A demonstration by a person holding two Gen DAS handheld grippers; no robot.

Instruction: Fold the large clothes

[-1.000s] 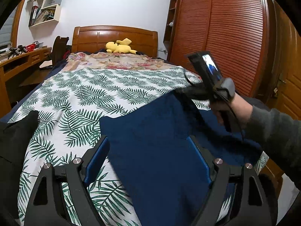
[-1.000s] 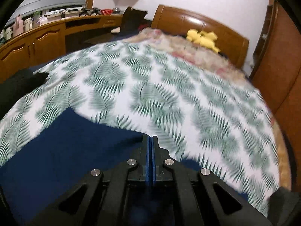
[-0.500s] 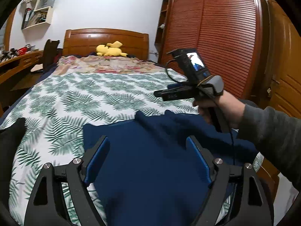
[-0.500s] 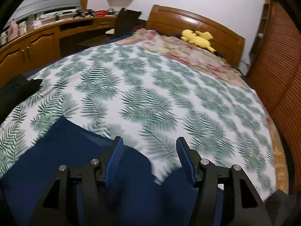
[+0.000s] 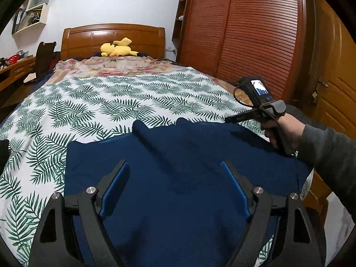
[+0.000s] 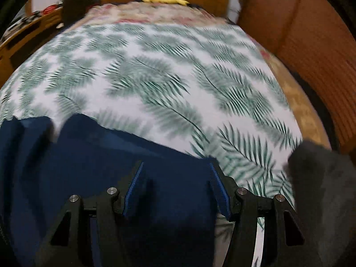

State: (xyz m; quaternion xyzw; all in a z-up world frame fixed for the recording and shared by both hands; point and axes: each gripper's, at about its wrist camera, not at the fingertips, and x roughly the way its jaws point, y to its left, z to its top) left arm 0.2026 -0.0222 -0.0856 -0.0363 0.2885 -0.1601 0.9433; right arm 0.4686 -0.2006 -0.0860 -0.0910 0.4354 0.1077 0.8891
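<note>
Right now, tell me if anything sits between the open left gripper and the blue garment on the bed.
Nothing visible does. The left gripper hangs open directly over the blue garment, with bare cloth between its fingers. The right gripper, also open, is off at the garment's right edge.

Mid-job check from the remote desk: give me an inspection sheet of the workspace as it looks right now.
Surface: bed with leaf-print sheet, floral cover toward the wooden headboard.
Job's things: dark blue garment spread at the near end, creased along its far edge.
Clutter: yellow plush toy by the headboard; dark grey cloth at the right edge.
Grippers: left hand-held gripper open over the garment; right hand-held gripper open, gripping nothing.
Cables: black cable on the right hand-held gripper.
Surroundings: slatted wardrobe, wall shelf, desk.
</note>
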